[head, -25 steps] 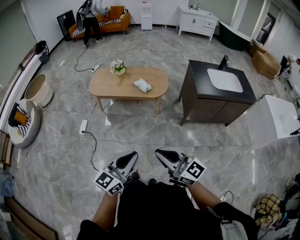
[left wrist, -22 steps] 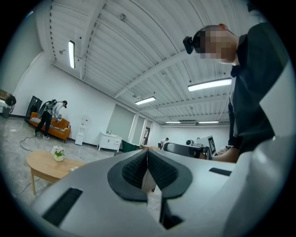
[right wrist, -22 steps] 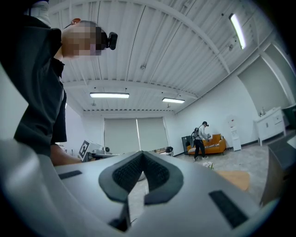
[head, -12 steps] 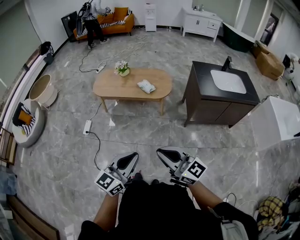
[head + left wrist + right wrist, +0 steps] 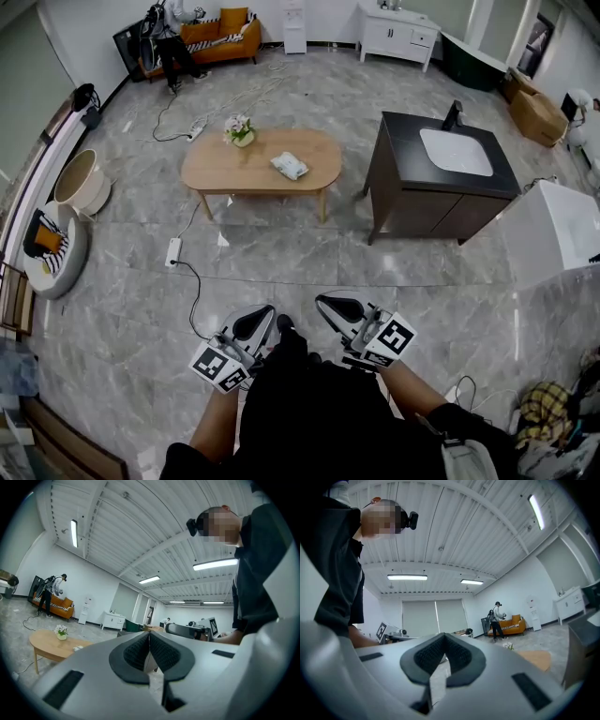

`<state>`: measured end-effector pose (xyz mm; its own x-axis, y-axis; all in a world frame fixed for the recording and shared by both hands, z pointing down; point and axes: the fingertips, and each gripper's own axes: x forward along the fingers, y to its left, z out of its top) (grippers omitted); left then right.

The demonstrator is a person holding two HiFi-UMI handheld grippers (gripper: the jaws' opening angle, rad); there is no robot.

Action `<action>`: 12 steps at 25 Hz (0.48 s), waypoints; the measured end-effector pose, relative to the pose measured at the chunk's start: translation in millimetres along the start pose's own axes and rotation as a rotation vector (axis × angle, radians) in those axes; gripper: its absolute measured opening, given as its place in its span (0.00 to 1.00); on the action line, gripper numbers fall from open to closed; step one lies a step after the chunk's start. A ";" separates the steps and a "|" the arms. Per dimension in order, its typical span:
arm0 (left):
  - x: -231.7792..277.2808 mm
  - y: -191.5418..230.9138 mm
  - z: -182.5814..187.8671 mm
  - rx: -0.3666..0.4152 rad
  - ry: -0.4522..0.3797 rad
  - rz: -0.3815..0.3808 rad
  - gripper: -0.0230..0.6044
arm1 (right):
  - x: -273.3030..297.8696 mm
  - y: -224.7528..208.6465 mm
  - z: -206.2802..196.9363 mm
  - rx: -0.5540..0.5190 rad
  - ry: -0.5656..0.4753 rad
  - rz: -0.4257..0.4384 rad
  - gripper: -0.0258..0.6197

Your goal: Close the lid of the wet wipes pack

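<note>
I'm getting bright, even light from the ceiling strip lamps (image 5: 74, 532), which are blowing out to white in both gripper views. The polished marble floor (image 5: 281, 253) is giving back a soft sheen and only faint shadows. Fisheye bending is curving every edge, and a dark vignette is ringing both gripper views.
</note>
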<state>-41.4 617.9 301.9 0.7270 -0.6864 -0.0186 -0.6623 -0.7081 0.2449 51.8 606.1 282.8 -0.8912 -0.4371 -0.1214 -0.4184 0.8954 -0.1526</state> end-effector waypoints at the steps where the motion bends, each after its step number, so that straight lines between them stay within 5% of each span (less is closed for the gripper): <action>1: 3.1 2.3 -0.9 -0.006 -0.002 -0.004 0.06 | 0.1 -3.0 -0.8 -0.001 0.003 -0.006 0.05; 12: 51.6 55.9 3.9 -0.044 -0.018 -0.037 0.06 | 28.1 -59.4 -6.0 0.009 0.042 -0.049 0.05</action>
<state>-41.7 542.2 310.9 0.7472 -0.6630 -0.0454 -0.6263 -0.7253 0.2858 50.5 541.1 294.4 -0.8761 -0.4767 -0.0720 -0.4608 0.8719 -0.1658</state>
